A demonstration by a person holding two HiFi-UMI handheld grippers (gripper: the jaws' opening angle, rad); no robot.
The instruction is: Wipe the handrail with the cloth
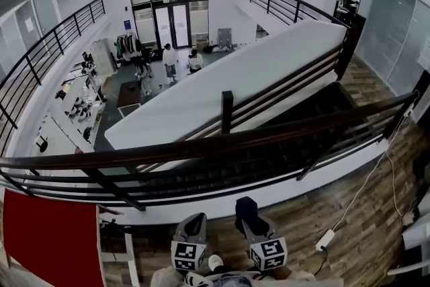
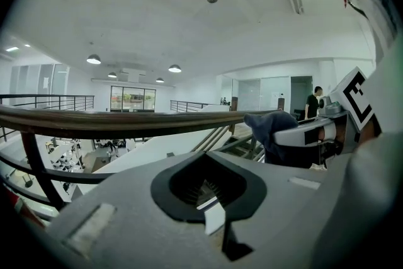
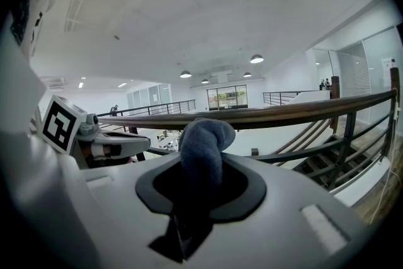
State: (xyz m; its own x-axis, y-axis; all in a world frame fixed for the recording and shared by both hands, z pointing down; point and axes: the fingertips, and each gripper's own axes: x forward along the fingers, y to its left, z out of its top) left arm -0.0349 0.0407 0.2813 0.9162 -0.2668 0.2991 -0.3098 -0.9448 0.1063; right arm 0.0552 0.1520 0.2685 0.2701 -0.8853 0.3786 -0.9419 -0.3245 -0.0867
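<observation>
The dark wooden handrail [image 1: 222, 143] runs across the head view from low left to upper right, in front of and above both grippers. My right gripper [image 1: 247, 217] is shut on a dark blue cloth [image 1: 245, 207], which sticks up out of its jaws as a rolled bunch [image 3: 203, 142]. The cloth hangs just short of the rail [image 3: 283, 115], with a gap between them. My left gripper [image 1: 193, 222] sits beside the right one, jaws together and empty [image 2: 208, 189]. In the left gripper view the rail [image 2: 126, 123] passes overhead and the cloth [image 2: 269, 128] shows at the right.
Beyond the rail is an open atrium with people far below and a staircase with a white side wall [image 1: 222, 87]. A rail post [image 1: 227, 111] stands mid-span. A white cable and adapter [image 1: 325, 238] lie on the wooden floor to the right; a red panel [image 1: 47, 238] stands lower left.
</observation>
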